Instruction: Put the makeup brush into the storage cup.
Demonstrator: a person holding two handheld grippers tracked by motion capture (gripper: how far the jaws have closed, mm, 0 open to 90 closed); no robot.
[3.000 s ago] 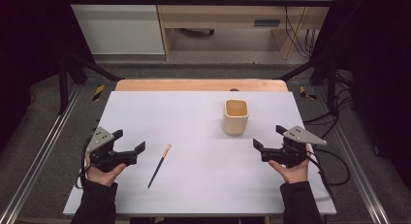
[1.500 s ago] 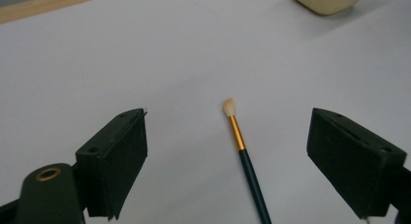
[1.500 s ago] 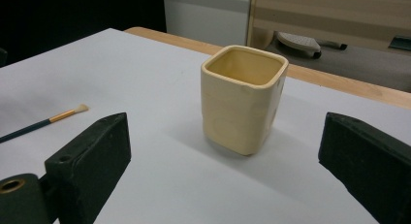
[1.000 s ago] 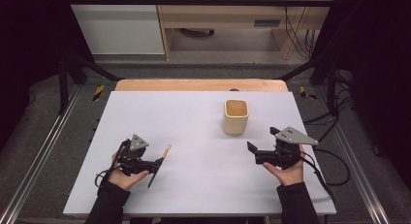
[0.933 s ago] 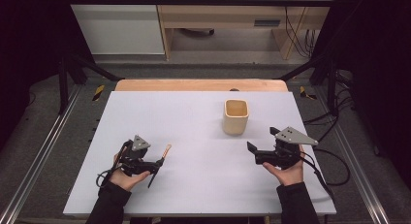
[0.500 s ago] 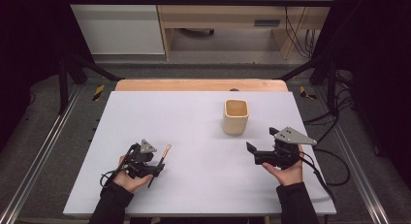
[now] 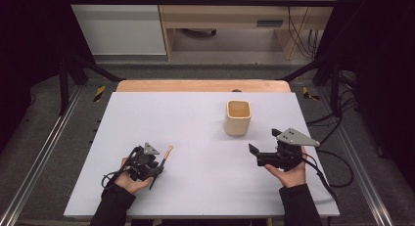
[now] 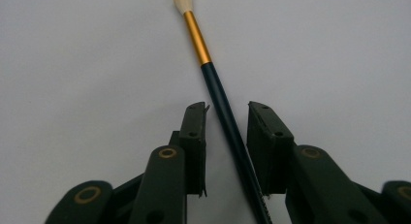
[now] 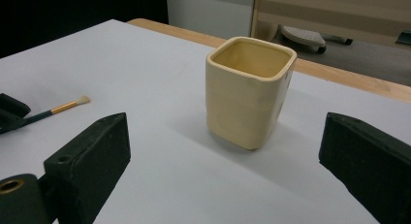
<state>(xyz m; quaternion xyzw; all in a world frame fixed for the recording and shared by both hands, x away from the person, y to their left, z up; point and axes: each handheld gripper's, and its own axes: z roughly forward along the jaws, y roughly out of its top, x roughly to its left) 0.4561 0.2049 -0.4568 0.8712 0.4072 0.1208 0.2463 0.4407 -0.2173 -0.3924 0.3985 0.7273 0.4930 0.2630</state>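
A paintbrush with a dark blue handle, gold ferrule and pale bristles lies on the white board. My left gripper points down at it with the handle between its jaws. The jaws have just been closing, and a thin gap still shows on each side of the handle. From the high view the left gripper sits at the front left over the brush. My right gripper hovers open at the front right, aimed at a cream square cup, which stands upright beyond its wide-spread jaws.
The cup stands right of centre on the board. A wooden strip runs along the board's far edge. Metal rails flank both sides, and cables trail on the floor at the right.
The left hand has moved right to the brush and lowered over it. Its jaws have narrowed around the handle. The right hand has stayed almost still.
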